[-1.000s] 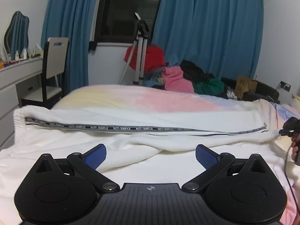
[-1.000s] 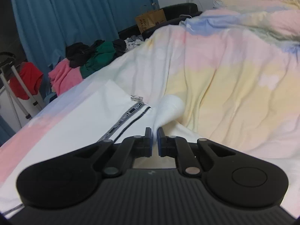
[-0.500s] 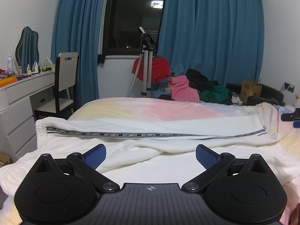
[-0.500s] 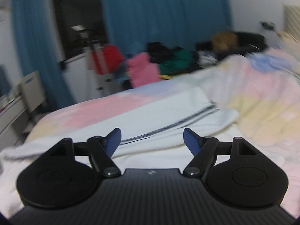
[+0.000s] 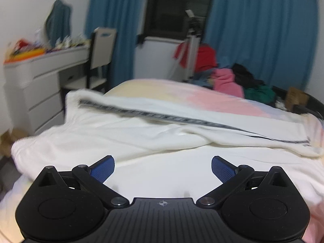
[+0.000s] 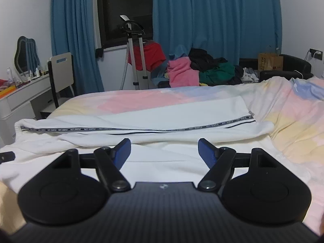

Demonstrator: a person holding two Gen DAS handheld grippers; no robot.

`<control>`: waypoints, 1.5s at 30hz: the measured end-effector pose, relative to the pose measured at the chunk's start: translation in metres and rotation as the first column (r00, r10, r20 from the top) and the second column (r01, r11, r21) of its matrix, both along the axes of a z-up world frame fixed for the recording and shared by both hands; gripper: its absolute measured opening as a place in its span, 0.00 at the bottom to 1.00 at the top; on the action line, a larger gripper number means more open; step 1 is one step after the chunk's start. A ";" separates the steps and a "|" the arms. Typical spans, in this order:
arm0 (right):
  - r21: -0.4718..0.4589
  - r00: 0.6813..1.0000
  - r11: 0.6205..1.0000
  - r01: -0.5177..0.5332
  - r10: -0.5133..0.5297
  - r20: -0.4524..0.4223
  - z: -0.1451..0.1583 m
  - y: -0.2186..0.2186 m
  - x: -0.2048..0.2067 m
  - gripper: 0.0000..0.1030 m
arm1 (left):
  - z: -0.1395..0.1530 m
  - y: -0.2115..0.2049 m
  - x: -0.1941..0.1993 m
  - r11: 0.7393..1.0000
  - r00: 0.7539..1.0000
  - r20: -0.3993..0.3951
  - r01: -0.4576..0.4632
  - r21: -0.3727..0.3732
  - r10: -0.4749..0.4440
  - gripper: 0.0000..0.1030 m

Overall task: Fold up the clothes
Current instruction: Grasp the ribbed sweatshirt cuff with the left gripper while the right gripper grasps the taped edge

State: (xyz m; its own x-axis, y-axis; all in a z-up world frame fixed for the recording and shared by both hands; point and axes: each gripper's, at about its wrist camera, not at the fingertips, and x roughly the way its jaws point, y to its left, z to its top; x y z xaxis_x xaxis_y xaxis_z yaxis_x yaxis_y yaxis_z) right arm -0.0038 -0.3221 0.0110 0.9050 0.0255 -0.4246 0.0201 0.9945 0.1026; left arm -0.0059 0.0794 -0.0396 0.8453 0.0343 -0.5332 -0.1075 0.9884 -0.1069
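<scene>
White trousers [image 6: 162, 121] with a lettered grey side stripe [image 6: 141, 130] lie lengthwise across the bed, one leg folded over the other; they also show in the left wrist view [image 5: 162, 133]. My left gripper [image 5: 163, 169] is open and empty, hovering above the near white fabric towards the waistband end. My right gripper [image 6: 164, 151] is open and empty, above the near edge of the trousers at their middle. A black tip of the left gripper [image 6: 7, 156] shows at the left edge of the right wrist view.
The bed has a pastel pink, yellow and blue cover [image 6: 293, 121]. A pile of pink, black and green clothes [image 6: 198, 70] lies behind the bed by blue curtains. A white dresser [image 5: 36, 85] and chair [image 6: 60, 75] stand left. A steamer stand [image 6: 135, 60] is by the window.
My right gripper let go of the trouser cuff, opened, and swung left to face the window. My left gripper stayed open, rose and turned left towards the dresser.
</scene>
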 end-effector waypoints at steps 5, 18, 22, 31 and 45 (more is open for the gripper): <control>0.010 0.999 1.000 0.015 -0.014 -0.032 -0.008 -0.004 0.005 0.73 | -0.005 0.035 0.006 0.987 0.986 -0.062 -0.156 -0.043 0.153 1.00; 0.061 0.998 0.997 0.053 -0.052 -0.017 -0.013 -0.014 0.001 0.73 | 0.015 0.117 -0.016 0.869 0.920 -0.120 -0.391 -0.304 0.372 0.98; 0.132 0.995 0.986 0.097 -0.092 -0.040 -0.018 -0.029 0.004 0.73 | 0.010 0.143 -0.018 0.805 0.890 -0.217 -0.456 -0.380 0.401 0.96; 0.214 0.977 0.956 0.199 -0.177 -0.119 -0.032 -0.052 0.016 0.73 | -0.038 0.196 -0.023 0.585 0.791 -0.477 -0.607 -0.538 0.383 0.89; 0.353 0.900 0.829 0.434 -0.416 -0.130 -0.038 -0.121 0.012 0.73 | -0.029 0.198 -0.024 0.591 0.921 -0.260 -0.386 -0.708 0.290 0.82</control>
State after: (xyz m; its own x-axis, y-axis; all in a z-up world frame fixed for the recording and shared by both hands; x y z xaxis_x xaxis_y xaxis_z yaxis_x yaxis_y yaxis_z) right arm 0.0080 -0.4431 -0.0268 0.8423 -0.1968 -0.5017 0.4458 0.7776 0.4434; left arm -0.0295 0.2776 -0.0687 0.7929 -0.1354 -0.5941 -0.4752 0.4729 -0.7420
